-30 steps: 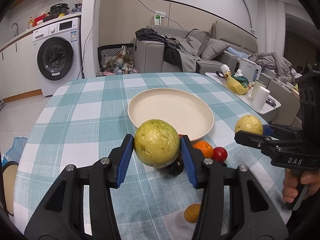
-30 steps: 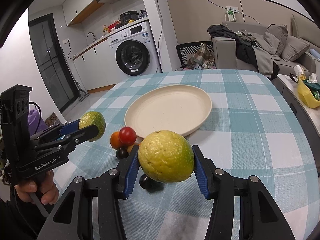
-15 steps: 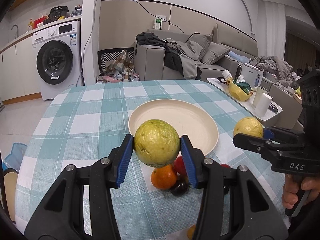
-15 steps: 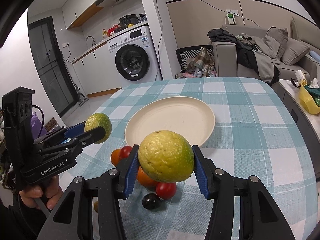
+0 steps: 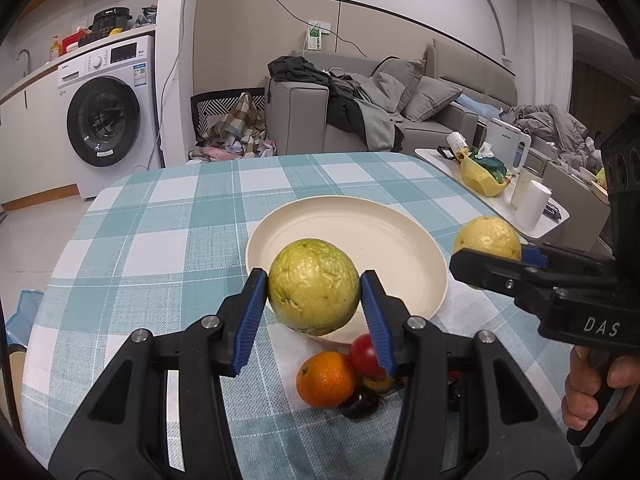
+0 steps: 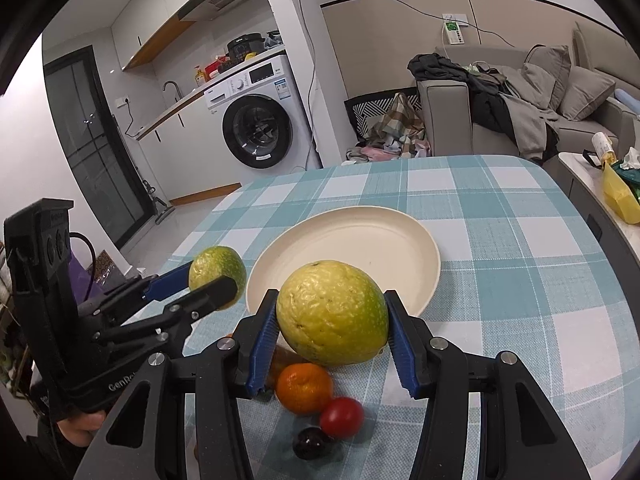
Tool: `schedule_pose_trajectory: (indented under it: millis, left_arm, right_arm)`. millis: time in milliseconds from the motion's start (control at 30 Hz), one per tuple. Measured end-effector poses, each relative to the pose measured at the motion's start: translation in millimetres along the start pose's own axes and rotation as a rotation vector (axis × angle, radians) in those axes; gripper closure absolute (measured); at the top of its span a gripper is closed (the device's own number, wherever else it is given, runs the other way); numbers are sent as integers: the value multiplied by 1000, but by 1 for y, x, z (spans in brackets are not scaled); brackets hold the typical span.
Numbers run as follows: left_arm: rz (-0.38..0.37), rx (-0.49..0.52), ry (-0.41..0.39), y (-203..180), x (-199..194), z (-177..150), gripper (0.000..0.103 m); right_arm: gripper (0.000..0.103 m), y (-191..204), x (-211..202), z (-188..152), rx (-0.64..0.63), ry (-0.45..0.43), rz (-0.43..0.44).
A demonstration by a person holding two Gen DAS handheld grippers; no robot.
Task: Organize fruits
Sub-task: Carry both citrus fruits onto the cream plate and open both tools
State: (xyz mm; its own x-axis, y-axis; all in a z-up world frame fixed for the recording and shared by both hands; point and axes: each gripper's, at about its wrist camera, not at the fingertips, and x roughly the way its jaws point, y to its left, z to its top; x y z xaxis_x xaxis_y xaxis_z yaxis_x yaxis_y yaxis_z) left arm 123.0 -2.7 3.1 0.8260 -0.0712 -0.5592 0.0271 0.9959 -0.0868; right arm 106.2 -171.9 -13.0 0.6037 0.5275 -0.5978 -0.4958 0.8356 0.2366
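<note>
Left gripper (image 5: pixel 314 296): jaws clamped on a large yellow-green fruit, call it the left guava (image 5: pixel 314 286). Blue pads press it on both sides. It is held in the air, above the near rim of the cream plate (image 5: pixel 384 240). In the right wrist view the same gripper (image 6: pixel 218 280) shows from the side, and its fruit (image 6: pixel 217 270) sits at the plate's left rim.

Right gripper (image 6: pixel 332 332): jaws closed on a second, larger yellow-green fruit, the right guava (image 6: pixel 332 312), gripped on both flanks. It is also lifted off the cloth, over the plate's near edge. In the left wrist view it (image 5: pixel 487 236) appears just off the right rim of the plate, with the gripper (image 5: pixel 490 254) below it.

Plate: sits near the middle of the table (image 5: pixel 160 220), on a teal and white checked cloth. Nothing lies in it.

Loose fruit on the cloth, near edge of the table, just short of the plate:
- an orange (image 6: pixel 305 388)
- a red tomato (image 6: pixel 341 417), touching the orange
- a small dark fruit (image 6: pixel 309 443), nearest the edge

This cluster lies below both held fruits.

A hand (image 5: pixel 596 388) holds the right gripper's handle.
</note>
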Motion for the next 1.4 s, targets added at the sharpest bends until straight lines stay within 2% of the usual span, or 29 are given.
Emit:
schedule_pose_trajectory:
  millis: [533, 1400]
  left_arm:
    - [-15, 7, 39, 3, 31, -2, 58]
    - [-33, 10, 87, 0, 48, -7, 58]
  right_arm:
    - [51, -14, 32, 0, 23, 28, -43]
    - [51, -21, 57, -3, 27, 86, -24]
